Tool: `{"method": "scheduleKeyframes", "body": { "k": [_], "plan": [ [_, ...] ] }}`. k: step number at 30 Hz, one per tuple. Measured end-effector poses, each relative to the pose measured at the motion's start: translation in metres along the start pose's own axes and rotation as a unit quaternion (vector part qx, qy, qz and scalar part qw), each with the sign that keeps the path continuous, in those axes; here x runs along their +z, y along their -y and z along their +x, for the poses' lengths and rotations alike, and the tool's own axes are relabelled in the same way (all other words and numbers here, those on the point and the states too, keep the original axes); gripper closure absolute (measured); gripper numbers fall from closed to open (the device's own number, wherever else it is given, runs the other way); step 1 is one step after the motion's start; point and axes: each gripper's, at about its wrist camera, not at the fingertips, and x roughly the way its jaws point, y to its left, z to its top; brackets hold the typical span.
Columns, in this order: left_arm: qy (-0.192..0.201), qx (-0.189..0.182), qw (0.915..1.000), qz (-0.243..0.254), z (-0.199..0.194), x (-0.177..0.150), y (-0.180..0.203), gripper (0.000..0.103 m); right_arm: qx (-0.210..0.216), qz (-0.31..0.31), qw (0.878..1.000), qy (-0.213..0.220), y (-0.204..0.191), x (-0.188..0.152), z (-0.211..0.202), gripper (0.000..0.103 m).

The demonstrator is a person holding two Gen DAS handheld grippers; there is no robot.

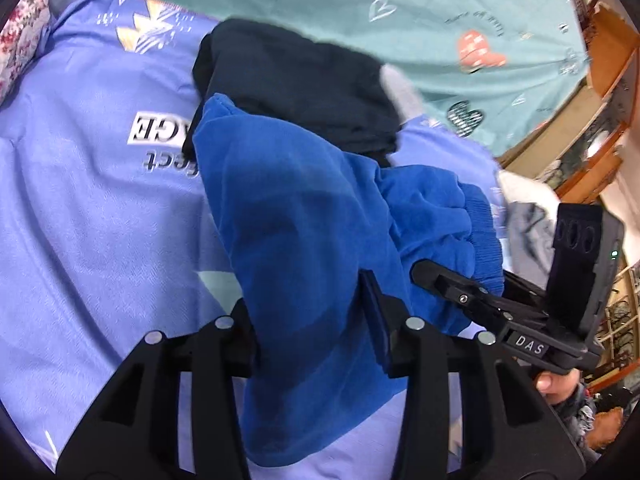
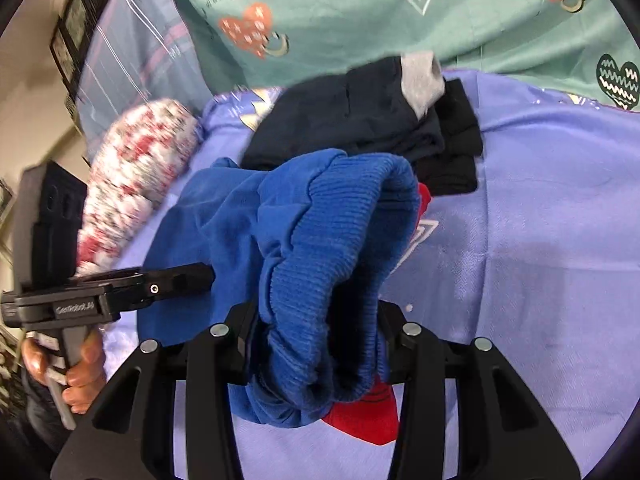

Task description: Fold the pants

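The blue pants [image 1: 304,216] hang bunched above the lilac bedsheet [image 1: 88,208], held by both grippers. My left gripper [image 1: 316,328] is shut on a fold of the blue fabric, which drapes over its fingers. My right gripper [image 2: 312,340] is shut on the ribbed waistband of the pants [image 2: 332,232]; a red patch [image 2: 364,412] shows under the cloth. The right gripper also shows in the left wrist view [image 1: 424,272], touching the waistband side. The left gripper shows in the right wrist view [image 2: 200,276], at the pants' left edge.
A folded stack of dark clothes [image 1: 296,80] with a grey piece [image 2: 420,76] lies behind the pants on the sheet. A teal heart-print cover [image 2: 360,12] lies beyond. A floral pillow [image 2: 136,184] sits at the left. Wooden furniture [image 1: 608,60] stands to the right.
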Motion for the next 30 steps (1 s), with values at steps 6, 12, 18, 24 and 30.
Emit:
{"method": "scheduleKeyframes", "body": {
  "k": [6, 12, 18, 24, 30],
  "plan": [
    [-0.008, 0.007, 0.9994, -0.034, 0.031, -0.009, -0.034, 0.048, -0.072, -0.030, 0.997, -0.015, 0.013, -0.013, 0.043, 0.051],
    [0.007, 0.031, 0.9986, -0.041, 0.031, -0.012, -0.047, 0.022, -0.088, -0.035, 0.996, 0.000, 0.020, -0.018, 0.037, 0.043],
    [0.037, 0.063, 0.9966, -0.037, 0.007, -0.017, -0.033, 0.021, -0.122, -0.058, 0.990, 0.026, 0.003, -0.021, 0.016, 0.041],
    [0.071, 0.158, 0.9848, -0.015, -0.021, -0.040, -0.010, 0.008, -0.128, -0.038, 0.990, 0.043, -0.003, -0.036, -0.012, 0.035],
    [0.076, 0.173, 0.9820, 0.001, -0.028, -0.075, 0.003, 0.007, -0.160, -0.037, 0.984, 0.062, -0.020, -0.059, -0.040, 0.015]
  ]
}}
